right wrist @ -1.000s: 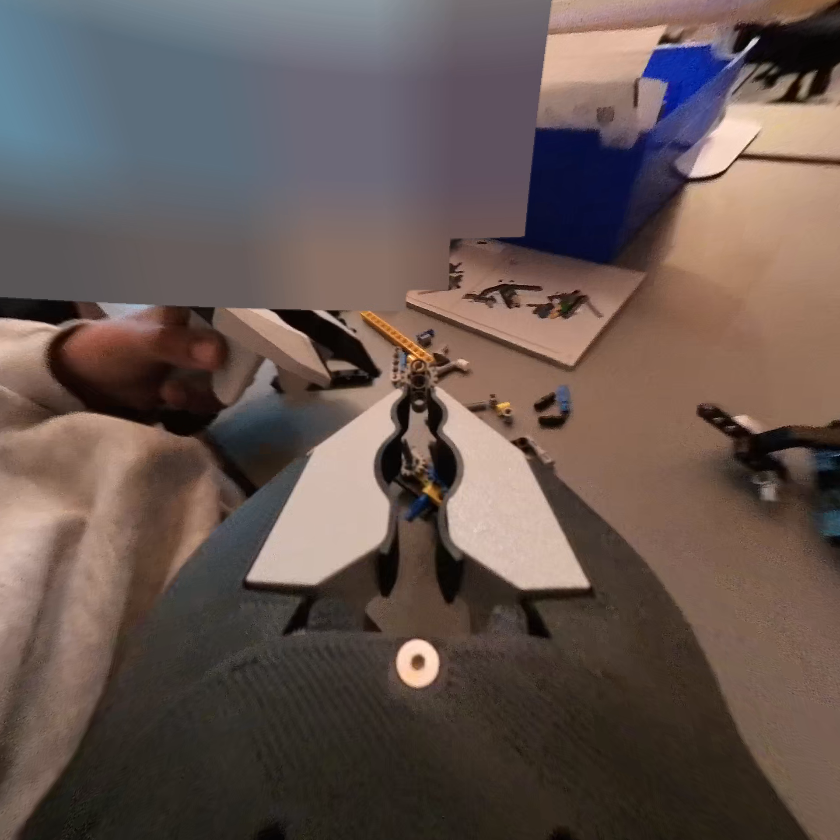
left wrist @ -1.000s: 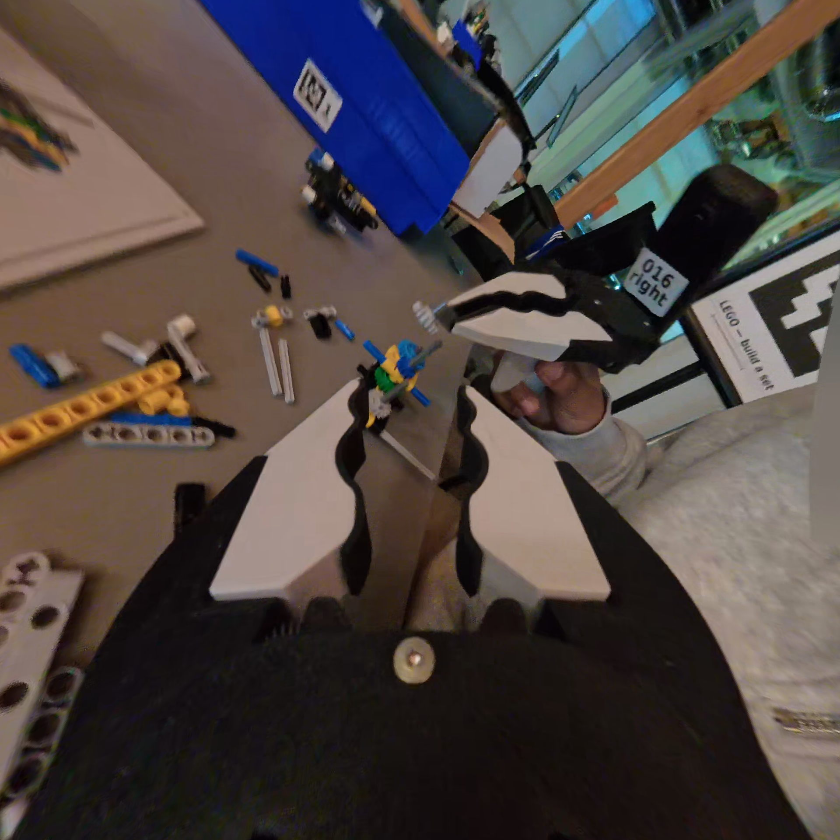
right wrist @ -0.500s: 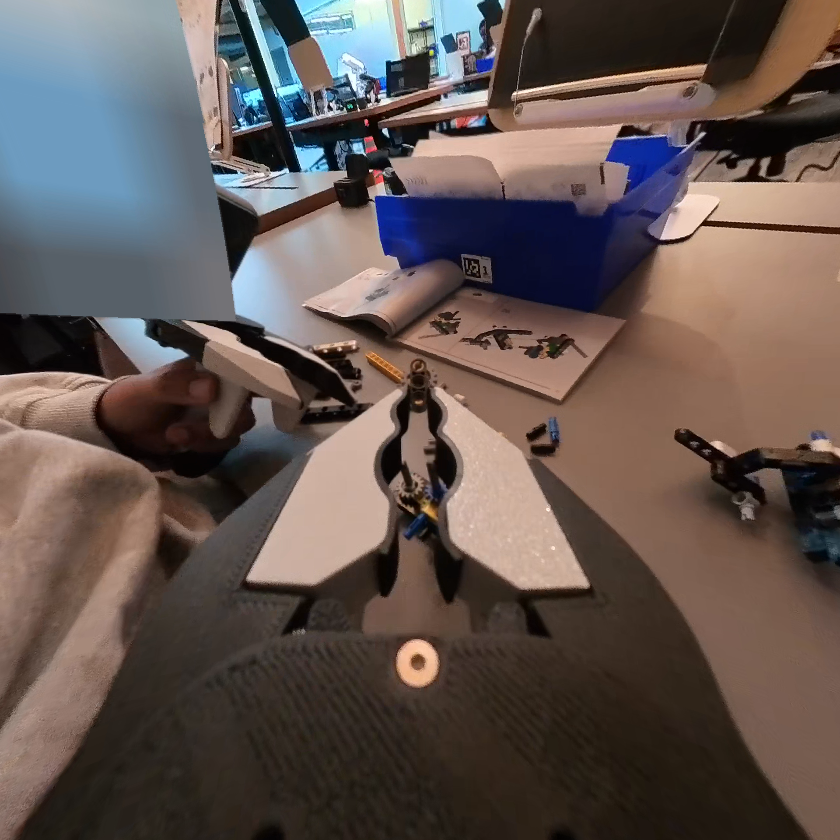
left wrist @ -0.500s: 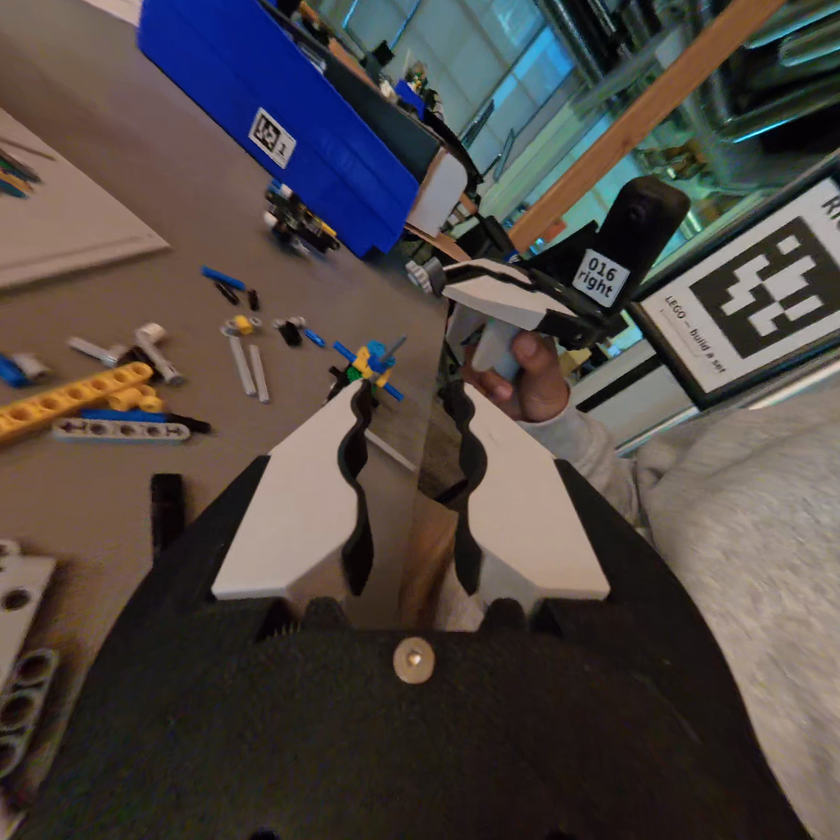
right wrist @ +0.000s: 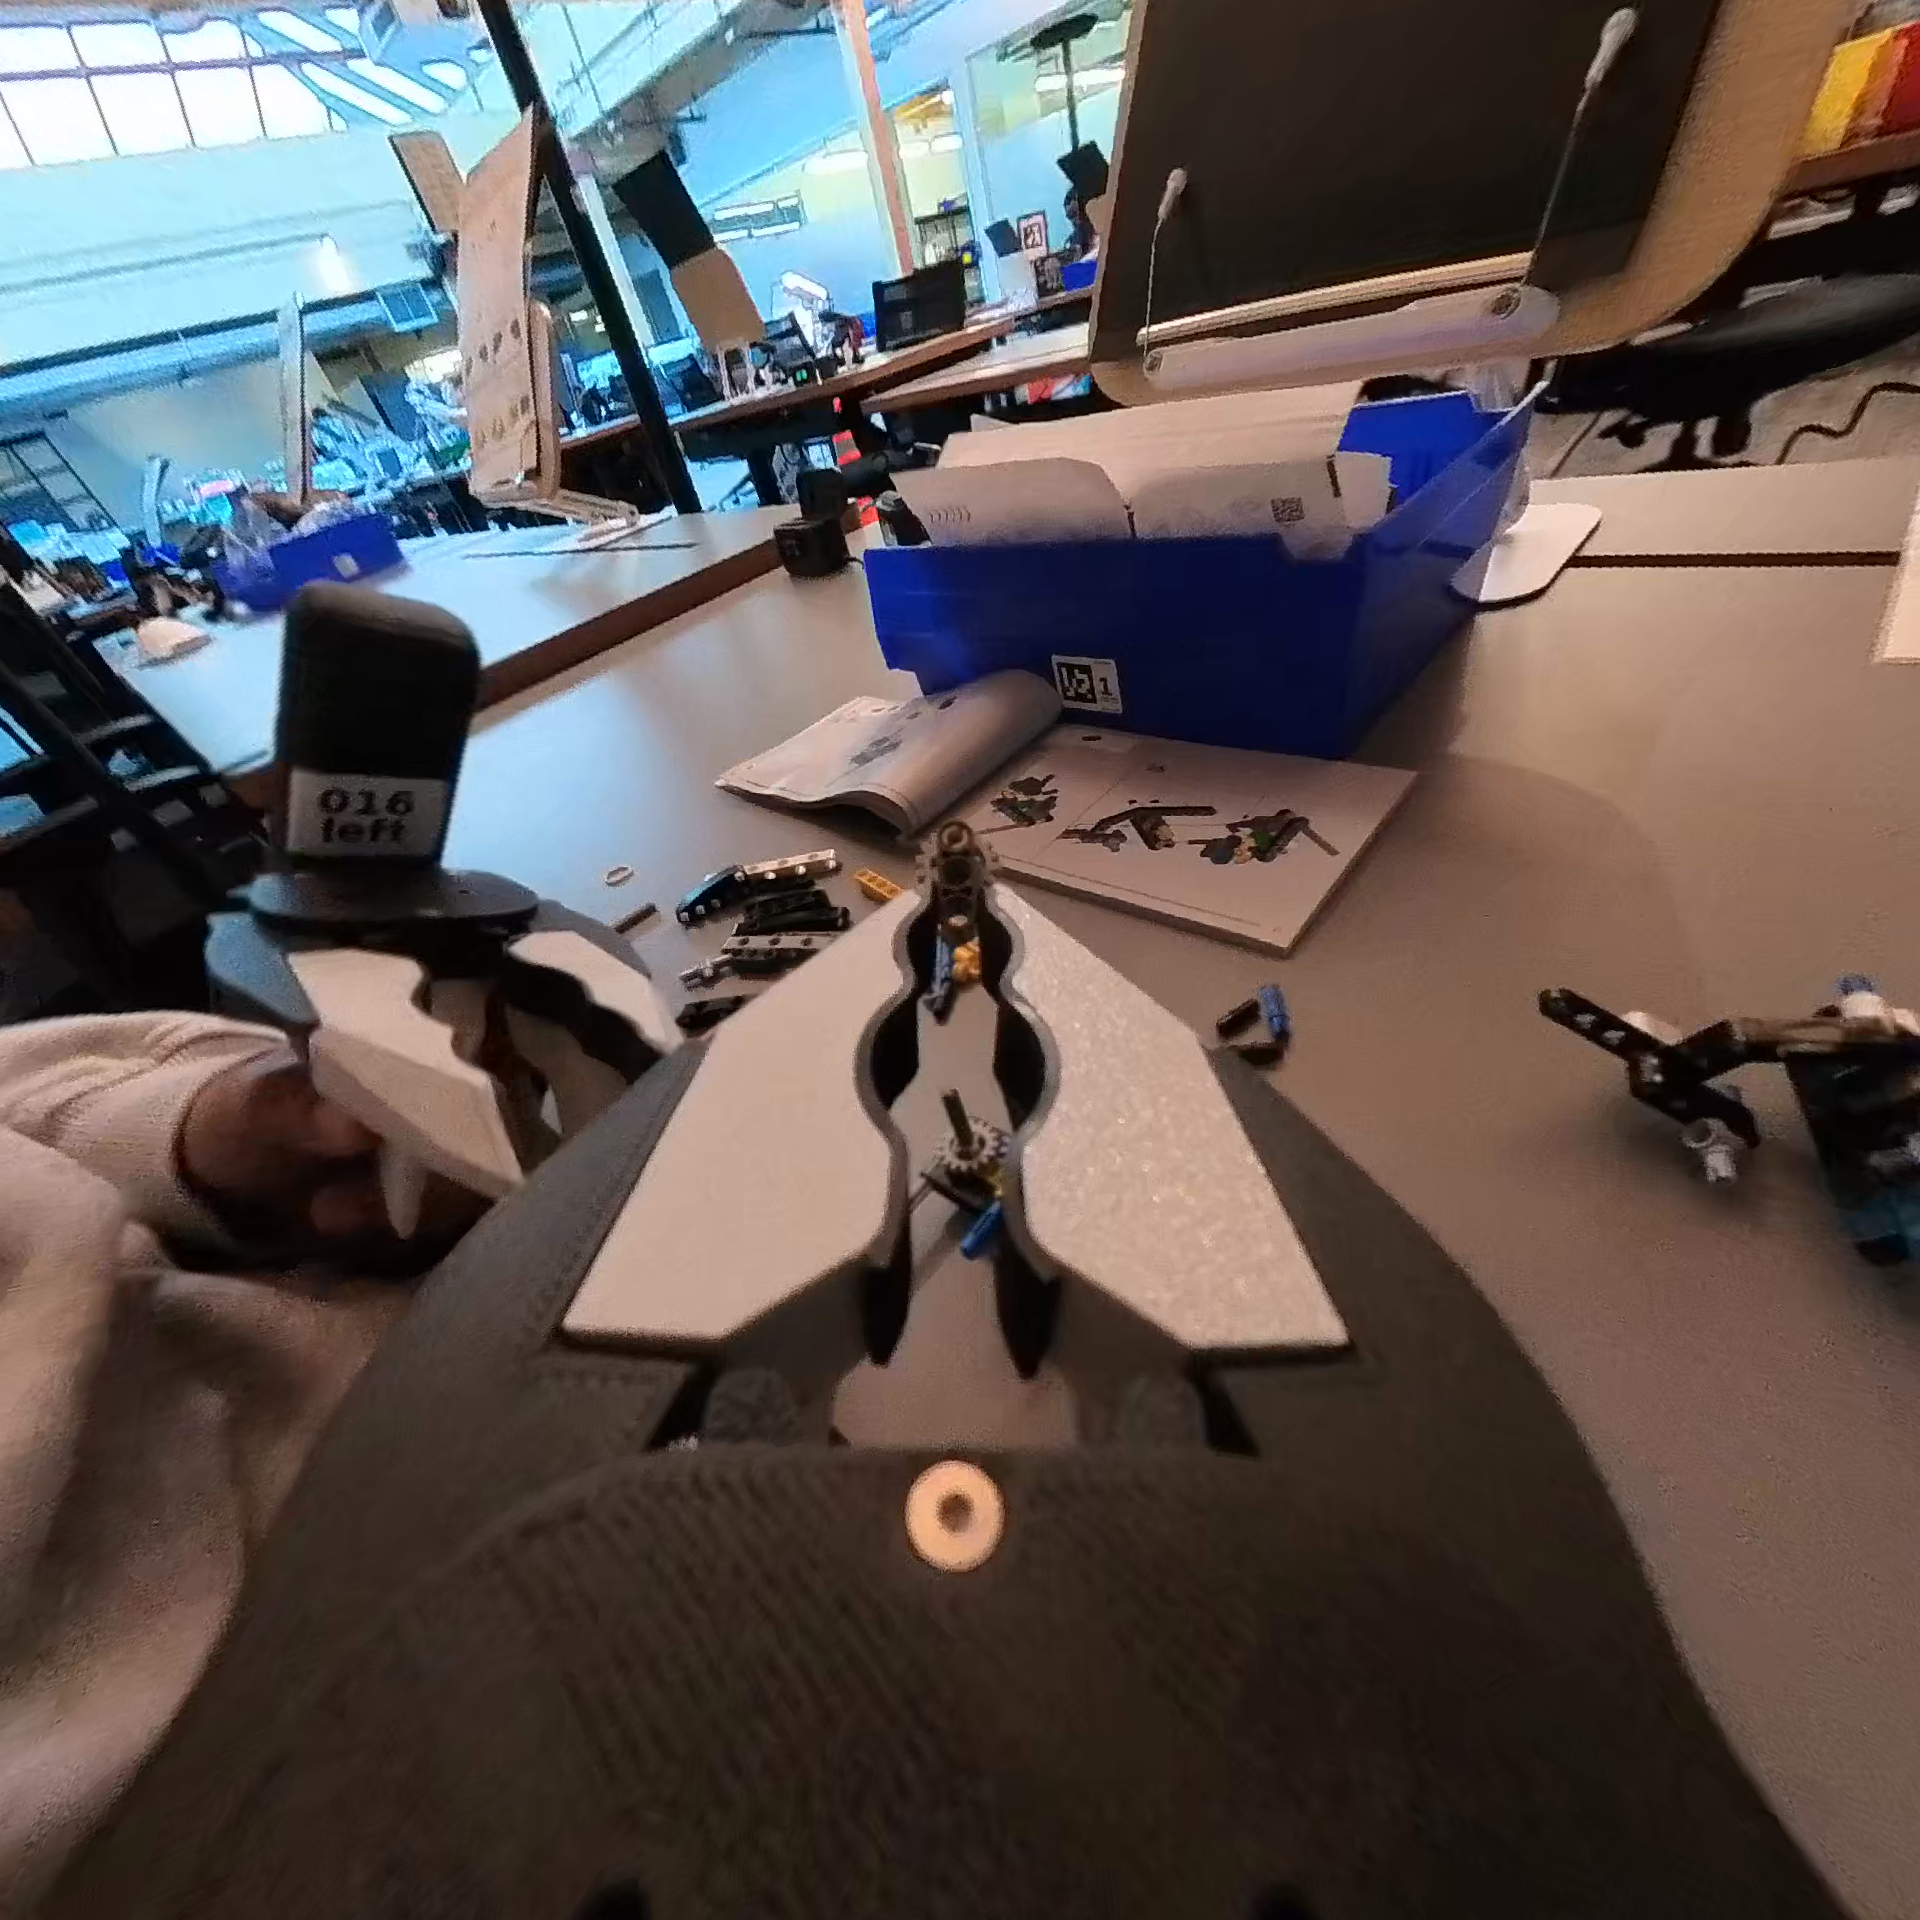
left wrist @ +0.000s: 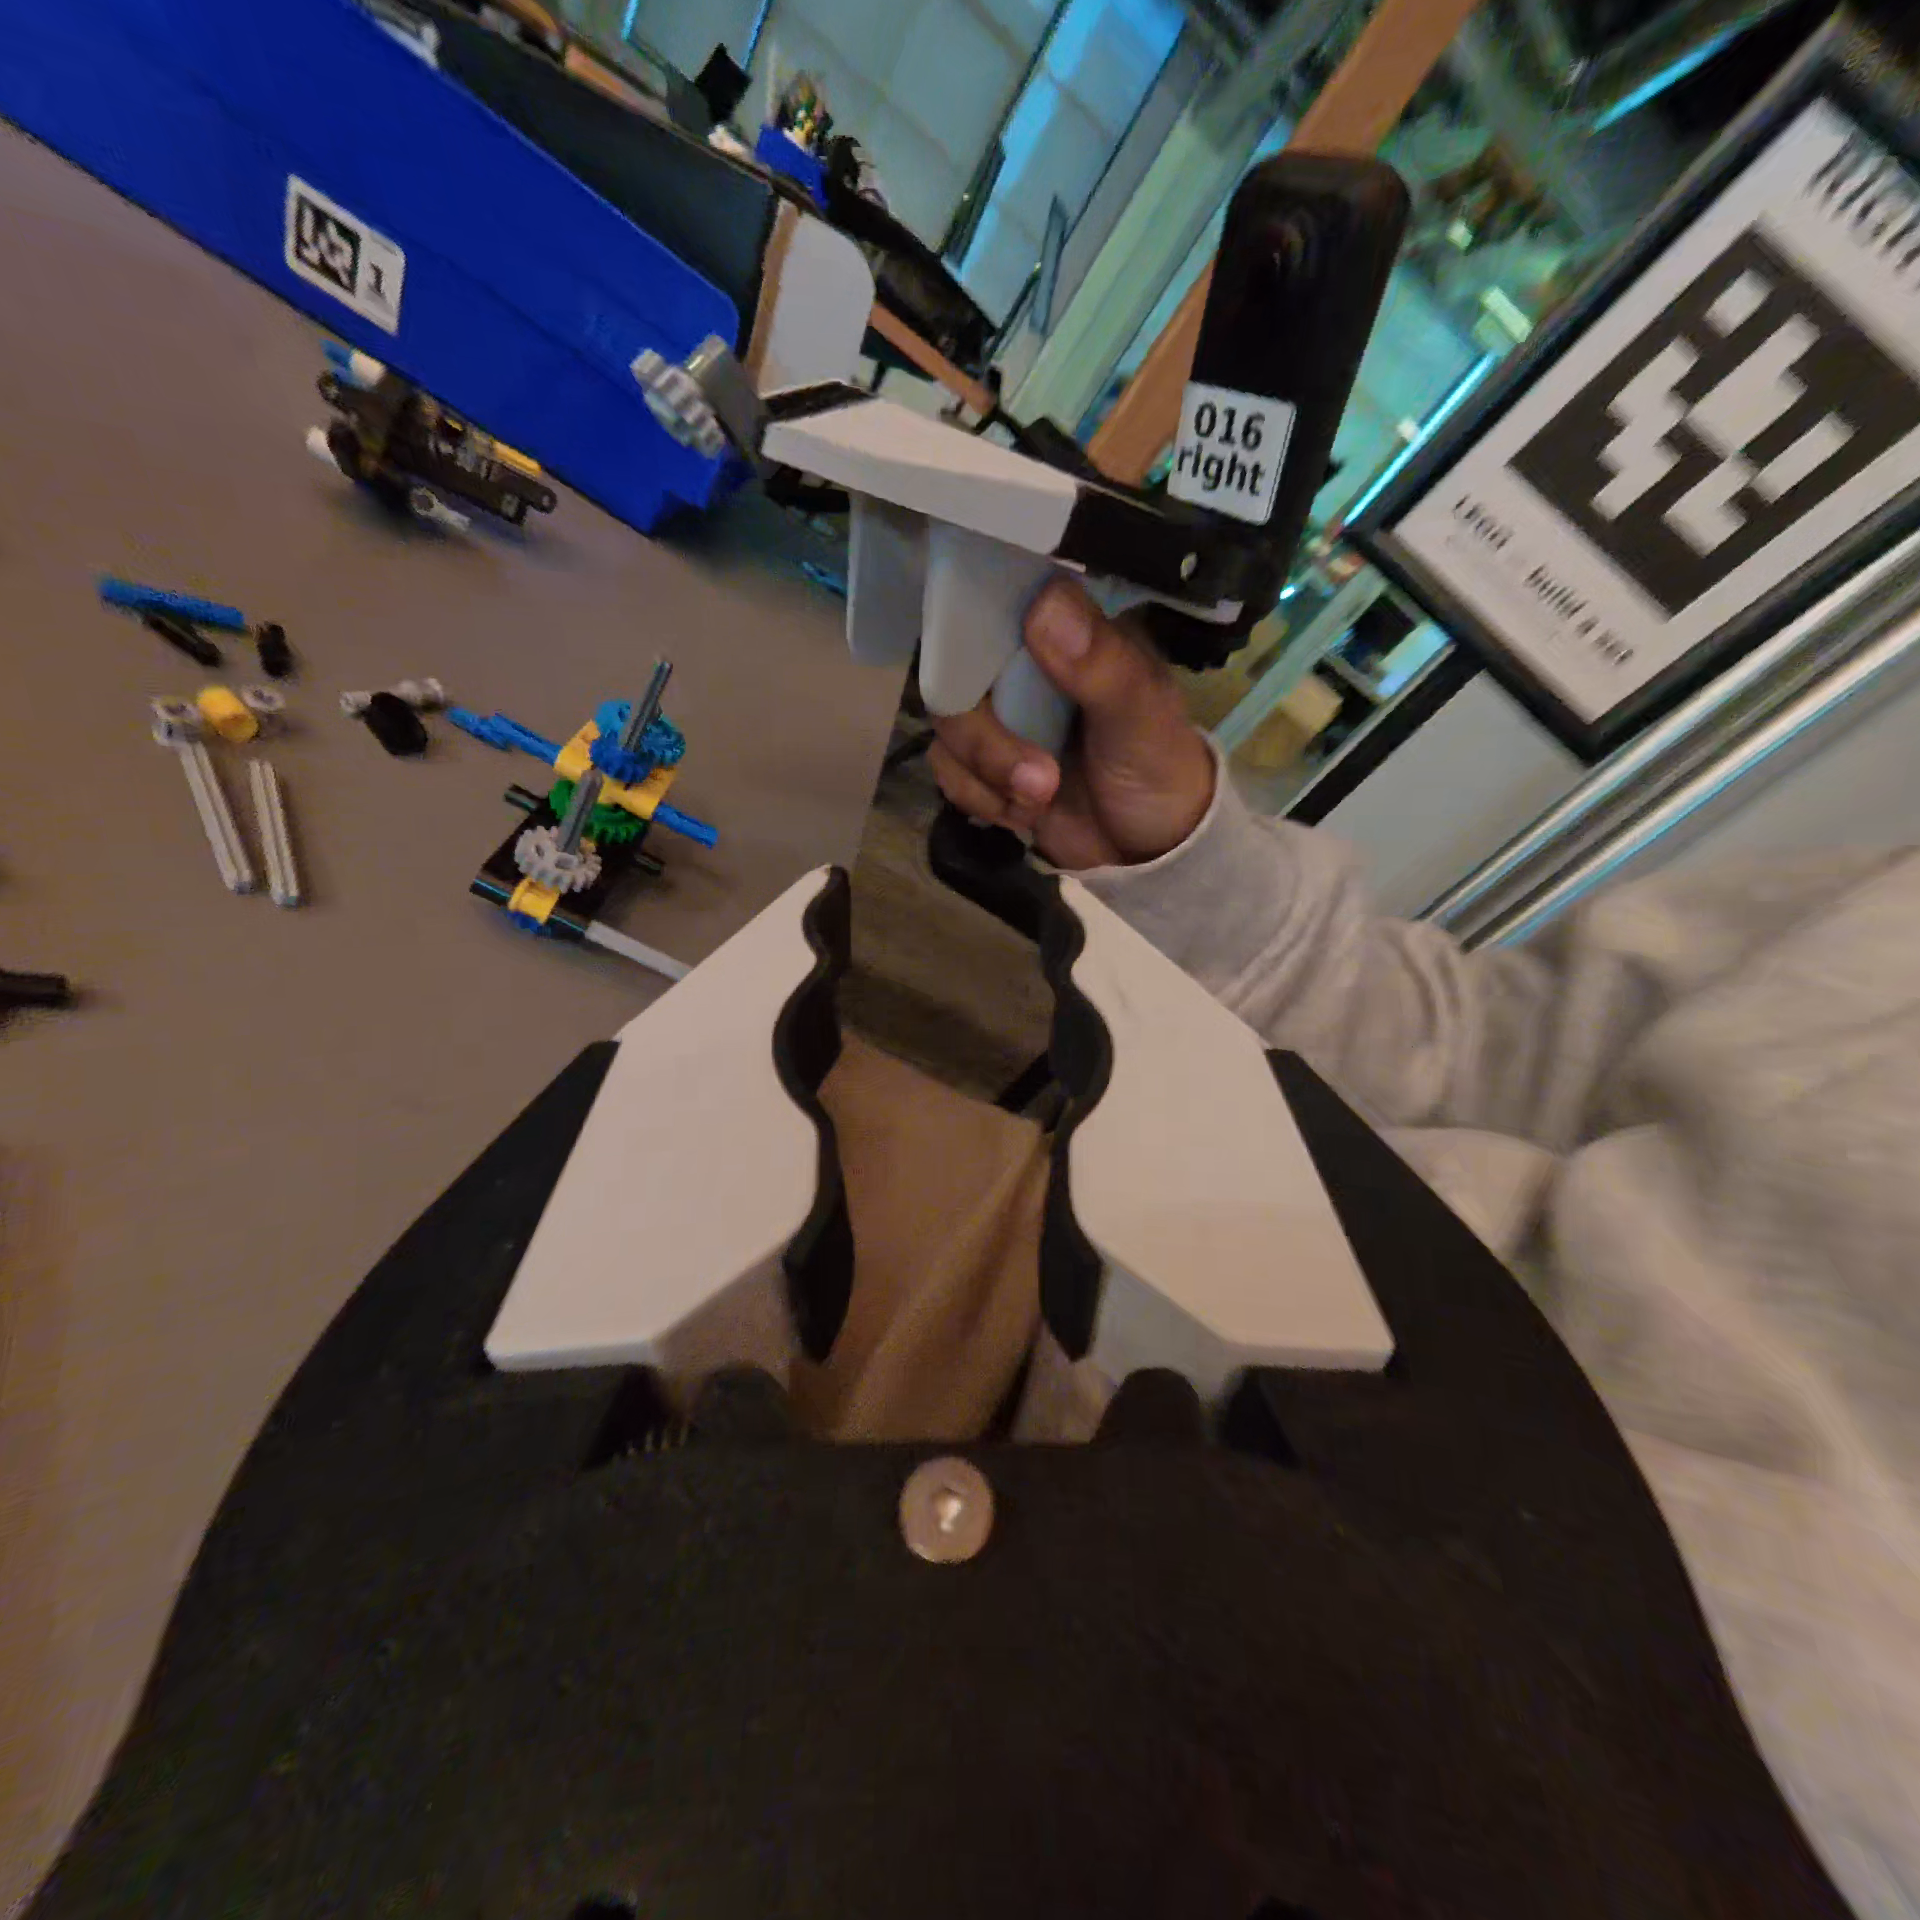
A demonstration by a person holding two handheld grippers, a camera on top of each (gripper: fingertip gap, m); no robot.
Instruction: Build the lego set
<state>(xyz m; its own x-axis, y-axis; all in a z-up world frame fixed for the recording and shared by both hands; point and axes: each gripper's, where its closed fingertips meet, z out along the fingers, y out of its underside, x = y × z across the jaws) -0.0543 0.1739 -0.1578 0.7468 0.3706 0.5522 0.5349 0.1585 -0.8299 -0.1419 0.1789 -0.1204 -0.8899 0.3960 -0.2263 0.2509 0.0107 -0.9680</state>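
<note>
A small gear assembly (left wrist: 597, 800) of blue, yellow, green and grey parts on a black base stands on the grey table (left wrist: 312, 1091). It also shows between the right fingers in the right wrist view (right wrist: 971, 1153). My right gripper (right wrist: 961, 904) is shut on a small grey gear piece (right wrist: 961, 857). It holds the piece (left wrist: 681, 400) in the air above and behind the assembly. The right gripper also shows in the left wrist view (left wrist: 769, 442). My left gripper (left wrist: 940, 904) is open and empty, right of the assembly at the table's edge. It shows in the right wrist view (right wrist: 468, 1049).
A blue bin (right wrist: 1195, 644) stands at the back with an open instruction booklet (right wrist: 1195, 842) in front. A black and blue sub-assembly (right wrist: 1818, 1081) lies to the right. Loose beams, axles and pins (left wrist: 229, 790) are scattered on the table, with more black pieces (right wrist: 769, 925) left of the right fingertips. One gripper's finger ends stand about 10 cm off the other's.
My right gripper has risen with the gear piece, away from the assembly. My left gripper has drawn back to the right, off the assembly, and stays open.
</note>
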